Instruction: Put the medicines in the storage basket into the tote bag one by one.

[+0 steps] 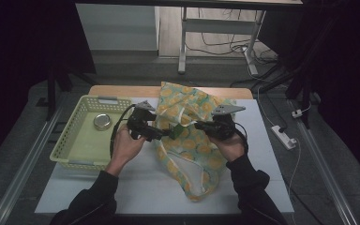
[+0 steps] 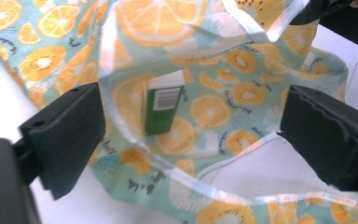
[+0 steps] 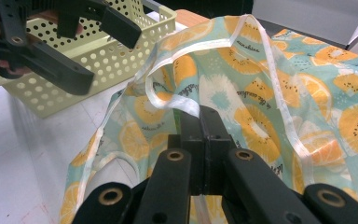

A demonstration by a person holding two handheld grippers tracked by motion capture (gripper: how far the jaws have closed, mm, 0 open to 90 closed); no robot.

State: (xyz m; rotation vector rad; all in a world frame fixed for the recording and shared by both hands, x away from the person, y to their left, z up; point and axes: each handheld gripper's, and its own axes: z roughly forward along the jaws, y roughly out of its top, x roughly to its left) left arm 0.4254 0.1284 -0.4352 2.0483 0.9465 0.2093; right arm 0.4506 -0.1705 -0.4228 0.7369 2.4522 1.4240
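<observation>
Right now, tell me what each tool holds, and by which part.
The right tool is shut on the bag, pinching its white-trimmed rim. The left tool is open and holds nothing; a green box lies inside the bag.

A white table top (image 1: 145,187) with a wooden far edge stands on a grey floor (image 1: 23,154). Beyond it rise the white legs of another table (image 1: 183,42), with dark cables (image 1: 225,47) tangled beneath. A white power strip (image 1: 283,137) lies at right (its cord trailing). Both sides fall into deep shadow.
</observation>
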